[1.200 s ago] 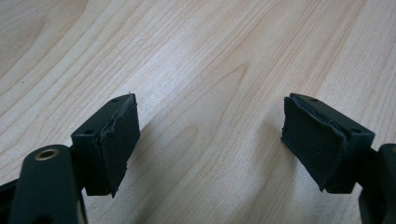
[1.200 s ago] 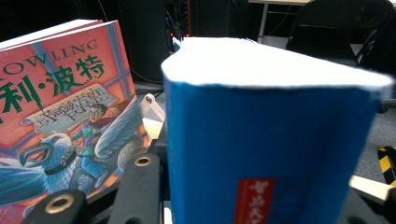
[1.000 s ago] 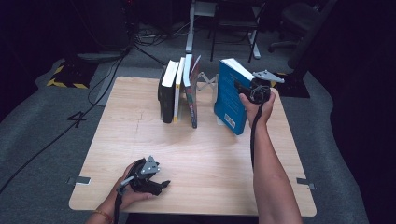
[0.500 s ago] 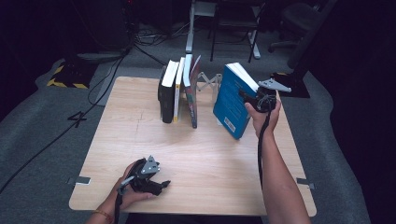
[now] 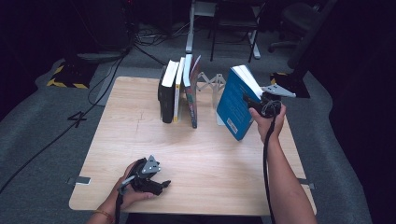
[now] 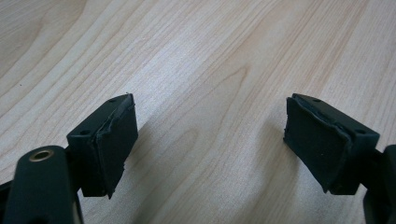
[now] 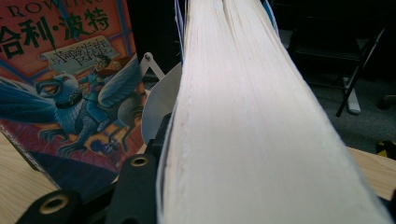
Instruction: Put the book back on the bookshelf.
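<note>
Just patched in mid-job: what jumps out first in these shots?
The blue book, tilted at the table's right side, is clamped at its page edge in the right gripper. Left of it a short row of books stands upright near the far edge, beside a white folding bookend. The left gripper rests at the near edge of the wooden table, jaws open on nothing.

Thick blue-covered book (image 5: 236, 106) tilts on its lower corner on the table, page edges facing right
</note>
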### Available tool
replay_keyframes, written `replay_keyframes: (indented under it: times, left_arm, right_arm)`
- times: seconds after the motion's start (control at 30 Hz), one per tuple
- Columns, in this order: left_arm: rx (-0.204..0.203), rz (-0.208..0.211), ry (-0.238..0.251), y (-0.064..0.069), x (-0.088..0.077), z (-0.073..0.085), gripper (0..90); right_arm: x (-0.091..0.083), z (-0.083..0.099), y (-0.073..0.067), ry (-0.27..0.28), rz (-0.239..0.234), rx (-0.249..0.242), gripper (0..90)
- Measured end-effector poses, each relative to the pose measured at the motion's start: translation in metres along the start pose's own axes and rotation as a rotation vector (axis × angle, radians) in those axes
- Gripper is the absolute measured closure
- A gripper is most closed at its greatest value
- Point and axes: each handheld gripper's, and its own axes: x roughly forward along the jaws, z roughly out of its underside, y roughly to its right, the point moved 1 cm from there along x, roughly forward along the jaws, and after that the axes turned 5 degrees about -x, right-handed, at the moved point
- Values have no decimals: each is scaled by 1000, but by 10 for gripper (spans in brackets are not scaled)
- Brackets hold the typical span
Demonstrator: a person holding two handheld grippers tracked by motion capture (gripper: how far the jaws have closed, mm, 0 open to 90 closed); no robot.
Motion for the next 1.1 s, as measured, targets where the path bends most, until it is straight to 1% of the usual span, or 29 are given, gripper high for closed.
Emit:
replay_keyframes:
  times: [0.07, 0.17, 0.2, 0.27, 0.3, 0.4, 0.57, 0.6, 0.63, 0.67, 0.7, 0.77, 0.83, 0.87, 0.93, 1.0, 1.03, 1.1]
  left_arm:
    - [0, 0, 0, 0, 0, 0, 176]
    - [0, 0, 0, 0, 0, 0, 176]
    - [0, 0, 0, 0, 0, 0, 176]
    - [-1, 0, -2, 0, 0, 0, 174]
    - [-1, 0, -3, 0, 0, 0, 173]
    - [-1, 0, -2, 0, 1, -1, 171]
    - [-2, -1, -2, 0, 1, -1, 170]
    - [-2, -1, -2, 0, 1, -1, 170]
    - [-2, -1, -2, 0, 1, -1, 170]
    - [-2, -1, -2, 0, 1, -1, 170]
    - [-2, -1, -2, 0, 1, -1, 170]
    - [-2, -1, -2, 0, 1, -1, 170]
    - [-3, -1, -1, 0, 1, -1, 170]
    - [-3, -1, -2, 0, 1, -1, 169]
    - [-2, -1, -2, 0, 1, -1, 169]
    - [-2, -1, -2, 0, 1, -1, 169]
    - [-2, -1, -2, 0, 1, -1, 169]
    - [-2, -1, -2, 0, 1, -1, 169]
  right_arm:
    - [-1, 2, 0, 3, 16, 11, 562]
    - [-3, 5, 1, 5, 15, 32, 523]
    - [-4, 6, 1, 4, 18, 31, 509]
    - [-5, 9, -1, -22, 25, 26, 477]
    - [-6, 11, -1, -21, 31, 26, 471]
    - [-9, 17, 0, -24, 25, 21, 442]
    - [-15, 32, 1, -8, 5, 40, 423]
    - [-15, 32, 1, -8, 5, 40, 423]
    - [-15, 38, 0, -7, 4, 38, 422]
    - [-14, 47, -2, -19, -3, 26, 418]
    - [-13, 51, -3, -24, 1, 20, 416]
    - [-12, 61, -4, -30, -18, 21, 419]
    - [-12, 70, -5, -25, -16, 19, 418]
    - [-12, 74, -5, -22, -30, 22, 421]
    - [-12, 82, -6, -32, -30, 12, 431]
    - [-10, 89, -7, -44, -46, 5, 441]
    - [-10, 92, -8, -49, -44, 4, 447]
    - [-10, 97, -8, -52, -55, 0, 462]
